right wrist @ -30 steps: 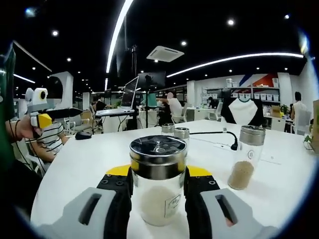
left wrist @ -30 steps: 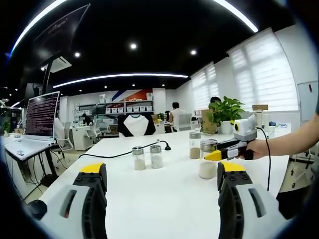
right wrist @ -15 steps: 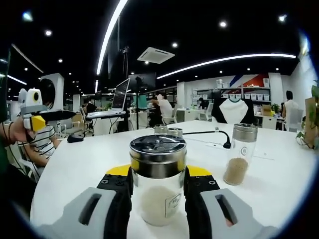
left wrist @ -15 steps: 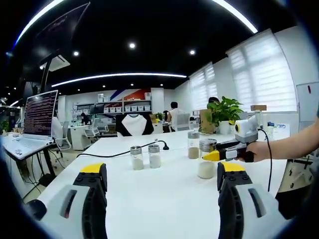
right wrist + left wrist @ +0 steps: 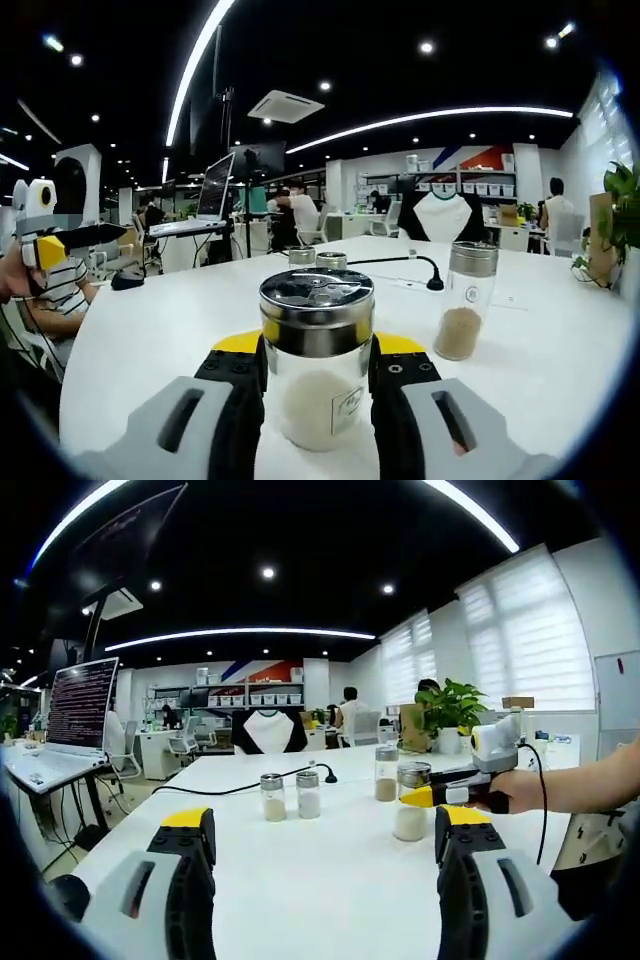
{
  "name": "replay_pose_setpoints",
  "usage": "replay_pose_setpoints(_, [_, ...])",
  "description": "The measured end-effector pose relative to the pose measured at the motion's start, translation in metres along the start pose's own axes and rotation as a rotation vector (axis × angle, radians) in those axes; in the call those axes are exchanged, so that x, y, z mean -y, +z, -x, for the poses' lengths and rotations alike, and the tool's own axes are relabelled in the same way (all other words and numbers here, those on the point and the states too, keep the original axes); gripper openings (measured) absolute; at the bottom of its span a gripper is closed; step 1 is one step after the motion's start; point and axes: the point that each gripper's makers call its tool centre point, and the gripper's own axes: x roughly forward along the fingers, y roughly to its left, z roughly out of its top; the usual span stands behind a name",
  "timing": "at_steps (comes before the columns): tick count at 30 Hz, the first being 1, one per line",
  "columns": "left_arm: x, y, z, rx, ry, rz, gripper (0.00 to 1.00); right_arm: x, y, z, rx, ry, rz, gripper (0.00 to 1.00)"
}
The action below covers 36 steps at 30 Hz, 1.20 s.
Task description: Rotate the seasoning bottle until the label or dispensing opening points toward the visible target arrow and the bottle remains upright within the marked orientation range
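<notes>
Right gripper (image 5: pixel 316 385) clamped on the seasoning bottle (image 5: pixel 316 360), jaws pressing both sides of the clear glass body just under the metal lid (image 5: pixel 317 305); bottle upright on the white table (image 5: pixel 150 340), in front of the person, white grains filling the lower part, small label (image 5: pixel 347 403) showing low on the glass, a bit right of centre. In the left gripper view the same bottle (image 5: pixel 412 802) sits right of centre with the right gripper's yellow tip at it. Left gripper (image 5: pixel 325 880) hangs over bare table, jaws wide apart, nothing between them. Other bottles: a taller one with brown contents (image 5: pixel 464 300) just to the right, two small shakers (image 5: pixel 317 260) further back near a black cable (image 5: pixel 400 262). Laptop (image 5: pixel 70 720) on a stand off to the left. No target arrow visible anywhere, can't tell which way it points. Handling guess: glass is rigid, smooth and likely slippery, fairly light with that little fill, breakable if tipped; the polished lid looks worse for grip. The mid-body hold under the lid looks right, keeps it vertical for a twist on the base; a firm, not crushing, squeeze should do.
</notes>
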Motion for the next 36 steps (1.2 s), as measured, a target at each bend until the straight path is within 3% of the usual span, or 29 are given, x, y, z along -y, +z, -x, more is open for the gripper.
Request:
replay_pose_setpoints(25, [-0.0008, -0.0045, 0.0001, -0.017, 0.006, -0.01, 0.95, 0.0044, -0.0028, 0.0011, 0.006, -0.13, -0.02, 0.38])
replay_pose_setpoints(36, [0.0013, -0.0065, -0.0032, -0.023, 0.0, -0.005, 0.95, 0.0073, -0.0033, -0.0007, 0.006, -0.226, -0.027, 0.38])
